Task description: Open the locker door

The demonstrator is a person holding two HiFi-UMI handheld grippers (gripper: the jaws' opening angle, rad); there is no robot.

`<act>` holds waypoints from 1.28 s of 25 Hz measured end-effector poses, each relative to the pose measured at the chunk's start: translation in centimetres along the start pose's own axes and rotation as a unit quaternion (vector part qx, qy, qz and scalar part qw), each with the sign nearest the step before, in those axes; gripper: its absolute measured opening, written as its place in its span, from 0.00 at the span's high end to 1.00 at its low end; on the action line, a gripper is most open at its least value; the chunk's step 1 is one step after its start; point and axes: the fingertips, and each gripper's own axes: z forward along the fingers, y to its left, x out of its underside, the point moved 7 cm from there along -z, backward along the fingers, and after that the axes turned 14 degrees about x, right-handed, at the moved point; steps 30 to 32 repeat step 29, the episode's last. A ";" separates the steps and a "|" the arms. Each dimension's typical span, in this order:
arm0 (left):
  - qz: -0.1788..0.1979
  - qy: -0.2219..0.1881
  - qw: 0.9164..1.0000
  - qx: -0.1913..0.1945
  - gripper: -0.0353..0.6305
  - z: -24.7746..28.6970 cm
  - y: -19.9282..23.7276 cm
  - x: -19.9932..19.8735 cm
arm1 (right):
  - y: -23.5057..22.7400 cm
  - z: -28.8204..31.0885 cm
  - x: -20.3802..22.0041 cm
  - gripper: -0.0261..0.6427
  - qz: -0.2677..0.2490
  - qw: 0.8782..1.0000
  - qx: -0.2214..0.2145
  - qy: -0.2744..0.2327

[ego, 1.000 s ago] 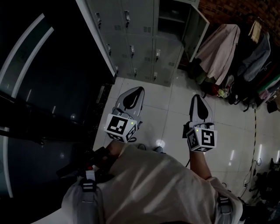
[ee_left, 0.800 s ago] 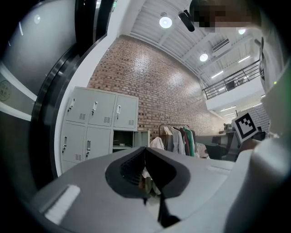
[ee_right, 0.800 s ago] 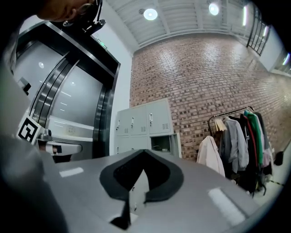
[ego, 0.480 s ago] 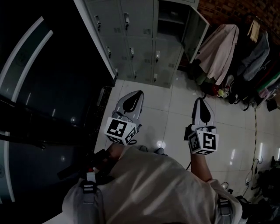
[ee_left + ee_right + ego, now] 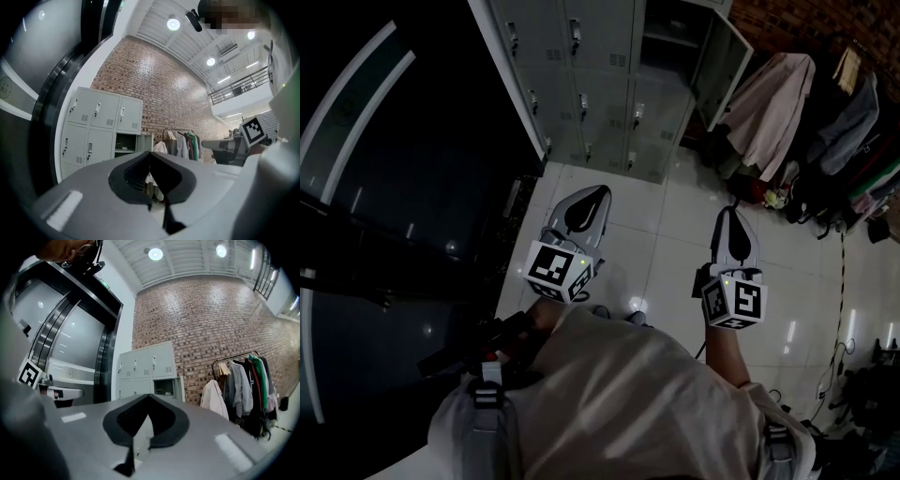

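A bank of grey lockers [image 5: 581, 84] stands against the brick wall, some way ahead of both grippers. One compartment [image 5: 667, 37] at its right end stands open, its door [image 5: 719, 66] swung out to the right; the other doors are closed. My left gripper [image 5: 602, 190] is held over the tiled floor, shut and empty, pointing at the lockers [image 5: 101, 126]. My right gripper [image 5: 727, 211] hangs beside it, also shut with nothing in it. In the right gripper view the lockers [image 5: 145, 369] and the open compartment [image 5: 165, 386] show above the joined jaws. Neither gripper touches a locker.
A dark glass wall [image 5: 394, 169] runs along the left. A clothes rack with several coats [image 5: 787, 103] stands right of the lockers. A cable [image 5: 839, 300] lies on the white tiled floor [image 5: 675, 234] at the right.
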 end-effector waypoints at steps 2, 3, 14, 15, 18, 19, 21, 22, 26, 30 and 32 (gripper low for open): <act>-0.004 0.000 1.000 -0.005 0.95 0.0 0.0 0.0 | 0.0 0.1 0.0 0.96 -0.001 1.000 0.001 0.000; -0.006 0.000 1.000 -0.007 0.95 -0.1 0.0 0.0 | 0.0 0.2 0.1 0.96 0.000 1.000 0.000 0.000; -0.002 0.003 1.000 -0.009 0.95 0.1 0.2 0.0 | 0.0 0.6 0.3 0.96 0.003 1.000 -0.003 0.001; -0.001 0.003 1.000 -0.008 0.95 0.2 0.3 0.0 | -0.1 0.6 0.4 0.96 0.004 1.000 -0.002 0.001; 0.000 0.002 1.000 -0.005 0.95 0.6 0.5 0.1 | -0.3 0.9 0.5 0.96 0.004 1.000 -0.002 0.002; -0.001 0.002 1.000 -0.004 0.95 0.7 0.5 0.1 | -0.4 1.0 0.6 0.96 0.004 1.000 -0.002 0.003; -0.003 0.002 1.000 -0.004 0.95 1.0 0.5 0.3 | -0.7 1.2 0.7 0.96 0.004 1.000 -0.002 0.006; -0.004 0.002 1.000 -0.004 0.95 1.1 0.5 0.3 | -0.8 1.2 0.8 0.96 0.003 1.000 -0.001 0.007; -0.004 0.003 1.000 -0.003 0.95 1.3 0.6 0.4 | -1.0 1.5 0.9 0.96 0.003 1.000 0.000 0.010; -0.012 0.005 1.000 -0.012 0.95 1.4 0.8 0.8 | -1.1 1.8 0.9 0.96 0.002 1.000 -0.002 0.012; -0.012 0.005 1.000 -0.012 0.95 1.4 0.8 0.8 | -1.1 1.8 0.9 0.96 0.002 1.000 -0.002 0.012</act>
